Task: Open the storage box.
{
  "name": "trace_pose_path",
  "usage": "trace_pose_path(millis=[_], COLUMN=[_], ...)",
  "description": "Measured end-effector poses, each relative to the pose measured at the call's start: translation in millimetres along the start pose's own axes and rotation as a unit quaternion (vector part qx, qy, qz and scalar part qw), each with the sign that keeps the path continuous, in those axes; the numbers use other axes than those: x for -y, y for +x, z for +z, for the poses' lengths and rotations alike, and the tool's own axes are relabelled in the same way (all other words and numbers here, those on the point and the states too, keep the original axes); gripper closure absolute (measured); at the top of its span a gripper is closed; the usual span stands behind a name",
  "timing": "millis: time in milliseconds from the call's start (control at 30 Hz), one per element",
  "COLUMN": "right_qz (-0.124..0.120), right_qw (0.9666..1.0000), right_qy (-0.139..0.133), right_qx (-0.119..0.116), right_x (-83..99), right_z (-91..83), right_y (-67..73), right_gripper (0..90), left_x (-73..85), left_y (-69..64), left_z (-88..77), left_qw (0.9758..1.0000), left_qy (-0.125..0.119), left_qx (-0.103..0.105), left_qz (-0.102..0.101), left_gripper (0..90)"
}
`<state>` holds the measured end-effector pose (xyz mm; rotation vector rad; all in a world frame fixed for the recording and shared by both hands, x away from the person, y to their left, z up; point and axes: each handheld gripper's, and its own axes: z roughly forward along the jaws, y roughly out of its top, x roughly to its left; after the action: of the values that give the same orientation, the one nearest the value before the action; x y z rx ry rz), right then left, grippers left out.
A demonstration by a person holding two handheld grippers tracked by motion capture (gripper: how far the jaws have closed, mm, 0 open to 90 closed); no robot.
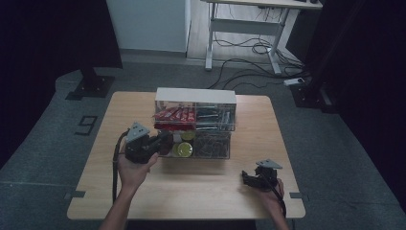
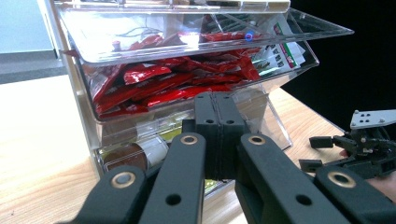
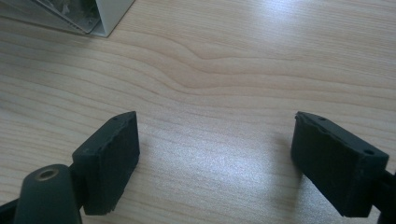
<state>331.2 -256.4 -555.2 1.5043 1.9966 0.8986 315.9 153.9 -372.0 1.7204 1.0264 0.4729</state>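
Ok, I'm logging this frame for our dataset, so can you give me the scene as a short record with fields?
surface: wooden table
main object: clear two-tier organizer at the table's middle
upper tier: red packets in its left part, lid tilted open
lower tier: round tins at left
left gripper: jaws shut together, at the organizer's front left
right gripper: jaws wide apart, nothing between them, over bare table right of the organizer

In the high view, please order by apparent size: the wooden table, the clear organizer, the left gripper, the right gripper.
1. Wooden table
2. Clear organizer
3. Left gripper and right gripper: look alike, so unranked.
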Motion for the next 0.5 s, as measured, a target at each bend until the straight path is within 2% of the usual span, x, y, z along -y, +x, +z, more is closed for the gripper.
trace_pose_path(millis=[500], right_qz=[0.001], right_qw=[1.0000], right_qy=[0.000], right_qx=[0.000], right_x=[0.0], right_z=[0.0], right_y=[0.1], right_gripper=[15.3], left_x=[-10.3], left_y=[-2.1], left_z=[6.9], left_qw=[1.0000], left_qy=[0.002], left_qx=[0.007], left_qz=[0.002], left_gripper=[90.0])
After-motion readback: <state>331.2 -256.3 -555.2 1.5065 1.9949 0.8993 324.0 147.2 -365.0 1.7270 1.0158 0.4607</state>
